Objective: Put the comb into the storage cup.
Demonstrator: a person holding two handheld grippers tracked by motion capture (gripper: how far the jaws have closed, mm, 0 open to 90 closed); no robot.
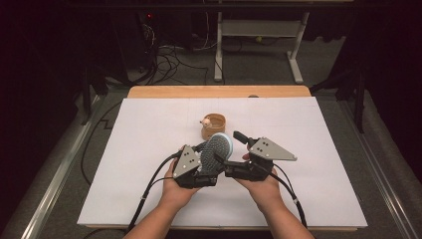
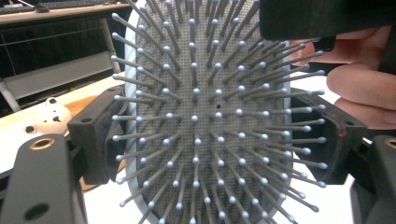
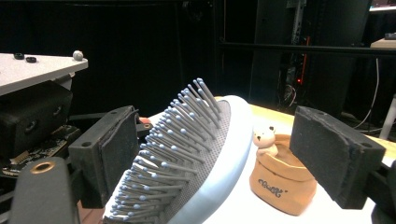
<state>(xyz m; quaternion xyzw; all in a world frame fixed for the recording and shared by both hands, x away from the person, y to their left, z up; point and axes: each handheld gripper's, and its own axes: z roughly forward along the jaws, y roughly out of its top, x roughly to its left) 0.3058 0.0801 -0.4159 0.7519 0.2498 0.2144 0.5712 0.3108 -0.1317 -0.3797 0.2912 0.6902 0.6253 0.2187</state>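
Since the hairbrush (image 1: 217,151) is light and stiff, grip its smooth rim: left gripper (image 2: 219,140) fingers clamp the head's edges, right gripper (image 3: 233,158) fingers straddle it, not pressing.

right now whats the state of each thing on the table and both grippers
hairbrush: lifted off the table, bristles facing the person, head clamped edgewise by the left gripper
left gripper: jaws shut on the hairbrush
right gripper: jaws open around the hairbrush head, far pad clear of it
bear cup: upright on the table, untouched
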